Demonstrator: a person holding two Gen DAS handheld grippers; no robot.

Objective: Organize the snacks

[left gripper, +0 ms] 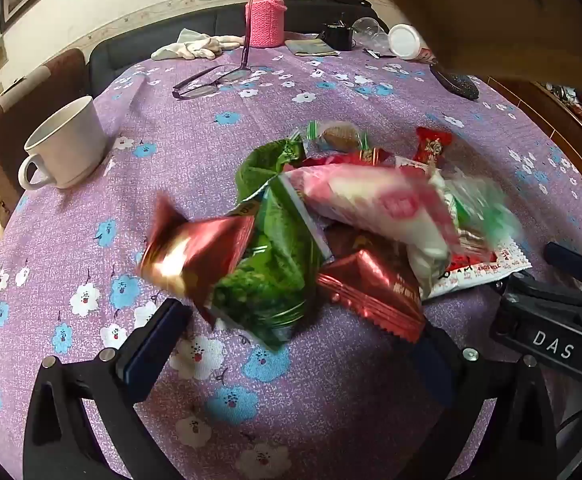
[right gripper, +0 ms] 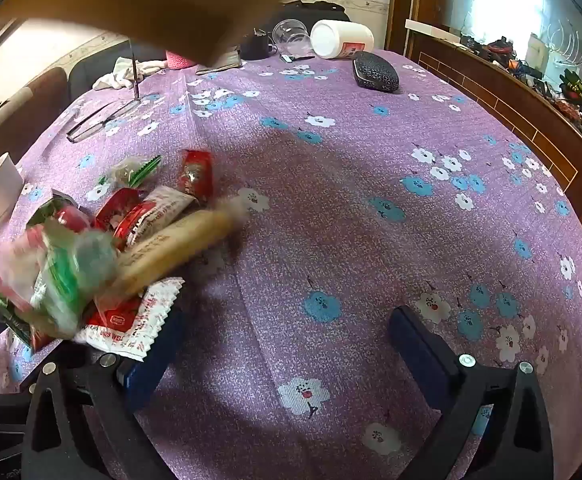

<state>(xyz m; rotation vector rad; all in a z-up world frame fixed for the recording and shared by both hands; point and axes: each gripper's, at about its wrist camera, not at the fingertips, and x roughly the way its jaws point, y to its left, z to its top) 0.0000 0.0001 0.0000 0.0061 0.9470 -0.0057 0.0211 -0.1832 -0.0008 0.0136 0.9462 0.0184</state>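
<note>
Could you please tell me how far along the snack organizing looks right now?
Nothing looks sorted yet: the snack packets lie jumbled, some blurred, on the purple floral tablecloth. The left hand-held gripper and right hand-held gripper are open and empty. All sorting remains.

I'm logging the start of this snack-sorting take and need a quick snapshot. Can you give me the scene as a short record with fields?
surface: table with purple floral cloth
snacks: blurred, jumbled pile of wrapped packets, red, green, pink and white
left claw: open, nothing held, pile just ahead of it
right claw: open, nothing held, over bare cloth, pile to its left
other items: white cup, glasses, pink flask, white jar on its side, dark case
overhead: blurred brown object, not identifiable
</note>
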